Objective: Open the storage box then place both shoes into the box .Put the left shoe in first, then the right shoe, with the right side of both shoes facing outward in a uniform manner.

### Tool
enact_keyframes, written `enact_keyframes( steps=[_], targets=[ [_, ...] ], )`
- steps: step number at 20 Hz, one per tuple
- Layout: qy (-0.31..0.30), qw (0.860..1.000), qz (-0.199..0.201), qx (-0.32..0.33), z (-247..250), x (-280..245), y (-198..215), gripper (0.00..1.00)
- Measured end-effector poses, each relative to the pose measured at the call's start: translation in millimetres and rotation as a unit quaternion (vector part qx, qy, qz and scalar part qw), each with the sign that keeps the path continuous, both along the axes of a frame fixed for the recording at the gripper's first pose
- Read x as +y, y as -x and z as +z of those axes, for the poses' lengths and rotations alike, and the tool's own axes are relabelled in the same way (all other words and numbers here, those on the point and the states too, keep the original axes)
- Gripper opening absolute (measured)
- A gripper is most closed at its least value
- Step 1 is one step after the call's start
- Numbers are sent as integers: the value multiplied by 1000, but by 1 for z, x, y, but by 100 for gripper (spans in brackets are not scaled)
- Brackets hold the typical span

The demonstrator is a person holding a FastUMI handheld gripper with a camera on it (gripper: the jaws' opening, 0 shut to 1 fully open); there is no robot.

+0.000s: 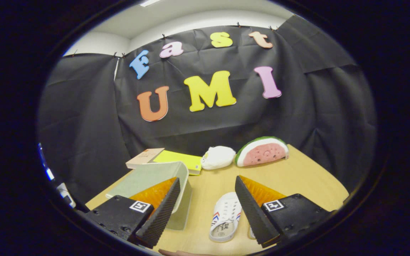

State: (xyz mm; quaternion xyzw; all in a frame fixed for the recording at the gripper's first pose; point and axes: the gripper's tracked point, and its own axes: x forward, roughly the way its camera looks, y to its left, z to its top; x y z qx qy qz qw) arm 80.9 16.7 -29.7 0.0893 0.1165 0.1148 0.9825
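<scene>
My gripper (pixel 208 206) hangs open above the wooden table (pixel 297 177), its fingers wide apart with nothing held. A white shoe (pixel 225 217) with red and blue side stripes lies on the table between the fingers, close to the right finger. A sliver of a second white shoe (pixel 251 233) peeks out behind the right finger. The pale green storage box (pixel 155 177) with its lid down stands beside and beyond the left finger, which hides part of it.
Beyond the fingers, near the black cloth wall, lie a tan book (pixel 144 157) and a yellow book (pixel 178 159), a white plush toy (pixel 218 157) and a watermelon-slice plush (pixel 262 151). A fingertip (pixel 176 252) shows at the table's near edge.
</scene>
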Motion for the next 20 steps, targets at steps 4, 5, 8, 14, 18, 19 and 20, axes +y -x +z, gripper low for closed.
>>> enact_keyframes(
  steps=[4,5,8,14,18,19,20],
  targets=[
    [-42,993,94,49,-4,36,-34,98],
    [-54,991,110,59,-5,40,-44,98],
    [-81,980,160,90,-10,55,-70,98],
    [-152,945,240,164,-37,76,-108,98],
    [-213,897,304,239,-55,92,-117,98],
    [-230,886,310,257,-57,91,-123,98],
    [-246,876,316,269,-59,92,-129,98]
  ],
)
